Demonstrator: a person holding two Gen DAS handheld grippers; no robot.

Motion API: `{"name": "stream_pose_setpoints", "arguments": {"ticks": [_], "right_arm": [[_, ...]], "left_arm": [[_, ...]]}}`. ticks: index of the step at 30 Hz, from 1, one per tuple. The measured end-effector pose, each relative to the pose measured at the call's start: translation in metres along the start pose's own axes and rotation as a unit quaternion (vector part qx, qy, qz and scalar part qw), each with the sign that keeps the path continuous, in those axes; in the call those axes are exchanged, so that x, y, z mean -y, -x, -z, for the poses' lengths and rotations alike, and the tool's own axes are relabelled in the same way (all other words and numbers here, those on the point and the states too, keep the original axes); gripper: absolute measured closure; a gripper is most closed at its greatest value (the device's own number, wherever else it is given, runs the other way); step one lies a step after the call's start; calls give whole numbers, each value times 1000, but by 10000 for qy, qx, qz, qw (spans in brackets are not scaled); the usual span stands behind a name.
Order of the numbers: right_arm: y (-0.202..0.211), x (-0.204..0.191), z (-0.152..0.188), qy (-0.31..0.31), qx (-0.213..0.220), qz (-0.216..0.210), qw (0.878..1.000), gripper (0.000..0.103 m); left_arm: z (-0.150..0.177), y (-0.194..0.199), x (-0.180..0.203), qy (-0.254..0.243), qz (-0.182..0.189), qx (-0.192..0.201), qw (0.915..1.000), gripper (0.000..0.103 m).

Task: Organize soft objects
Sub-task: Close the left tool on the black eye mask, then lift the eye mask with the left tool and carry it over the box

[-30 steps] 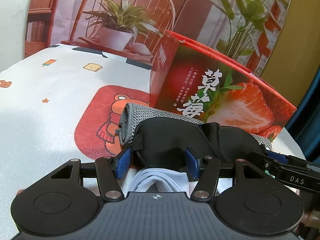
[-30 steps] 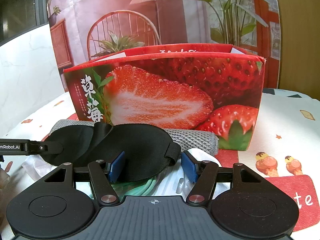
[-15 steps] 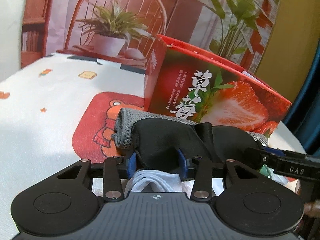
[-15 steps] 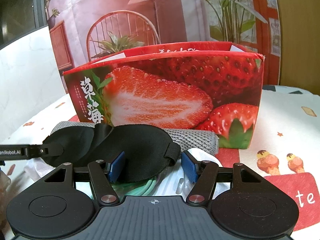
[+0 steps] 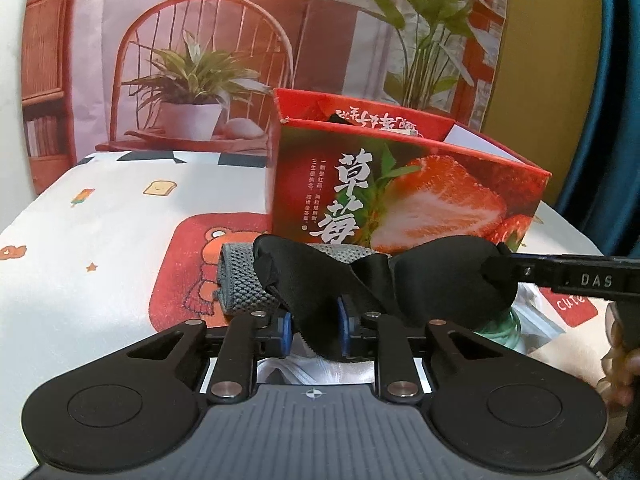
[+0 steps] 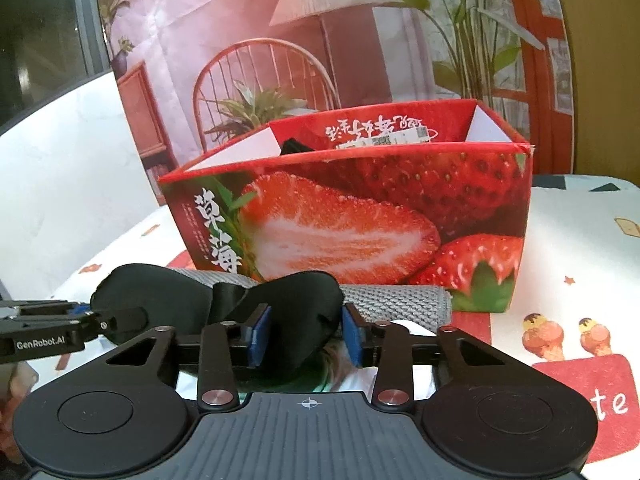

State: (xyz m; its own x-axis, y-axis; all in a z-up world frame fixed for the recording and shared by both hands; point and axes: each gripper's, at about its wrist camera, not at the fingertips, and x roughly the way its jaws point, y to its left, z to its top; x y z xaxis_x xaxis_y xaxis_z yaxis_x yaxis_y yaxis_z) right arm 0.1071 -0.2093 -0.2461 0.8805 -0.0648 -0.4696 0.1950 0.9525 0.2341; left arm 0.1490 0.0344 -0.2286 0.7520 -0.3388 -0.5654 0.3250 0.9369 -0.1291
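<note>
Left gripper: jaws closing, blue pads pinching one lobe of the black eye mask; narrow gap, fabric bunched between the pads.
Right gripper: jaws closing on the opposite lobe; pads against the fabric on both sides, gap wider than the left's.
Mask position: slung between the two grippers, in front of the strawberry box, above a grey towel; whether its middle is clear of the towel, cannot tell.
Long axis: side to side, roughly parallel to the box's near wall; one end per gripper, strap knotted or twisted at the centre.
Bearing for next move (judged): box lies straight ahead of both grippers and higher than the mask; open top faces up, so lift over the near wall called for. Neither hand clearly nearer.
Mask material: matte black, padded, two rounded lobes, limp; likely to sag in the middle.
Towel: grey waffle knit, rolled or folded, lying along the foot of the box.
Box: glossy printed card, rectangular, flaps tucked inward; a dark item already inside.
Beneath the grippers: white fabric and something pale green, not identifiable.
Desk: covered by a white cloth with cartoon prints.
</note>
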Motion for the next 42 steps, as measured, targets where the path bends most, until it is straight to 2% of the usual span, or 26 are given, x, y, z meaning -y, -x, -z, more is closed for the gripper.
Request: {"name": "stream_pose_setpoints", "arguments": {"ticks": [6,15,24,34,42], "right_arm": [[13,2,2,-132,67,-108,9998,84],[28,-11,2,-23,153,-280,9995,87],[52,-28,-1,365,378,-293,9982,89],[77,-33,-41,595,1008,-341,9925,89],[80,-25,-98,660,1435,-360,9868,90]], "left_arm": [[4,8,9,-202,0,25,9998,84],[7,17,14,-277,58,-41,9996,86],[-1,45,26,-512,68,379,9979,88],[-42,73,33,-643,78,1189,9908,88],[-99,62,50,-765,149,1580,9844,88]]}}
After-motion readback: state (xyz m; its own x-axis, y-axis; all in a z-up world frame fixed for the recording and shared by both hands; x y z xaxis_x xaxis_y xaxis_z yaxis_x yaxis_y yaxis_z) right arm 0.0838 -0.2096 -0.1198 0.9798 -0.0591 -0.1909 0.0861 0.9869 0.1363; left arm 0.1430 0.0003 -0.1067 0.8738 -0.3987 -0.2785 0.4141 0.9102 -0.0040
